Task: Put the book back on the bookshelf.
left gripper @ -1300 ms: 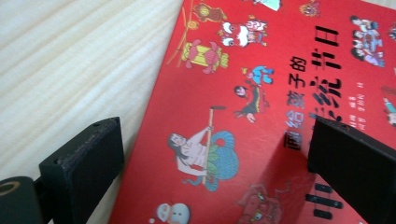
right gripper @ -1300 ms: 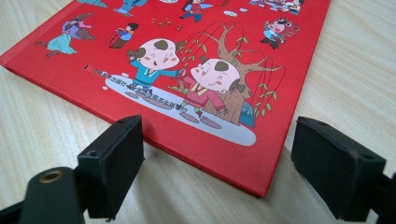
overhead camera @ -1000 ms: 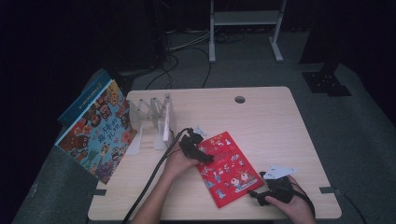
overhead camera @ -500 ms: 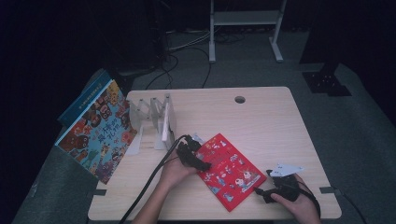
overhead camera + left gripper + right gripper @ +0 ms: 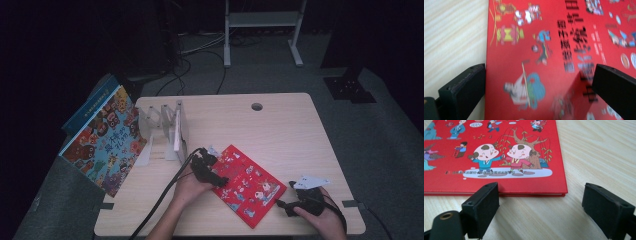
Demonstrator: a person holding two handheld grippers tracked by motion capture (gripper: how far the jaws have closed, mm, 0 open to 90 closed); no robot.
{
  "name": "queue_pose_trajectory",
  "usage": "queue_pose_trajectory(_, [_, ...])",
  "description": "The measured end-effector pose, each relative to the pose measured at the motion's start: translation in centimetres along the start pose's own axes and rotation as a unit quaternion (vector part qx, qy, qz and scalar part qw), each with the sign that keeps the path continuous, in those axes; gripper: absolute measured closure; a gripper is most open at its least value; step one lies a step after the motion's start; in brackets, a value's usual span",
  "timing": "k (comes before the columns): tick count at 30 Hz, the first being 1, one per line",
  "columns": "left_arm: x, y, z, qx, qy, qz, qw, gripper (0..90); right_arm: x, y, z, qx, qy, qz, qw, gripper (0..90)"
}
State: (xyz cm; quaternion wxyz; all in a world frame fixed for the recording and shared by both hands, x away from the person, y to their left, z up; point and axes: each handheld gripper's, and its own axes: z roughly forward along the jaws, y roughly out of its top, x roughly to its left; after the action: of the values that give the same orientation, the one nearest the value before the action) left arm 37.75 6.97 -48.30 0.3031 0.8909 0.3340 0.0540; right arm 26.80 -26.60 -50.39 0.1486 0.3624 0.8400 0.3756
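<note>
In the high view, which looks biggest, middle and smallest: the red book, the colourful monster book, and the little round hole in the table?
1. Monster book, leaning at the table's left edge.
2. Red book, lying flat.
3. Round hole, far smallest.

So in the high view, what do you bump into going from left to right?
Big picture book → clear book rack → left gripper → red book → right gripper, all along the table.

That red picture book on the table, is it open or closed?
Closed. The red book lies flat on the table, front cover up, its page edges together under the cover in the right gripper view.
</note>
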Motion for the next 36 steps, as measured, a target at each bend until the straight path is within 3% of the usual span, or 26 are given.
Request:
queue_pose_trajectory(6, [0.3, 0.9, 0.9, -0.016, -0.001, -0.002, 0.9999, 0.0, 0.5, 0.1, 0.2, 0.007, 0.01, -0.019, 0.9997, 9.9])
queue_pose_trajectory(17, [0.8, 0.2, 1.4, -0.07, -0.008, 0.008, 0.9975, 0.0, 1.5, 0.1, 0.3, 0.007, -0.002, -0.012, 0.9999, 9.2])
queue_pose_trajectory(22, [0.8, 0.3, 1.4, -0.066, -0.01, 0.01, 0.9977, 0.0, 2.7, 0.3, 0.6, 0.016, -0.009, -0.01, 0.9998, 2.0])
queue_pose_trajectory(27, [0.8, 0.5, 1.3, -0.053, -0.013, 0.014, 0.9984, 0.0, 2.9, 0.3, 0.6, 0.019, -0.018, 0.002, 0.9996, 0.0])
queue_pose_trajectory(32, [0.8, 0.5, 1.2, -0.048, -0.012, 0.014, 0.9987, 0.0, 2.9, 0.3, 0.7, 0.02, -0.02, 0.003, 0.9996, 0.4])
queue_pose_trajectory(36, [0.7, 0.3, 1.3, -0.058, -0.014, 0.016, 0.9981, 0.0, 3.8, 0.1, 0.4, 0.017, -0.012, -0.004, 0.9998, 2.1])
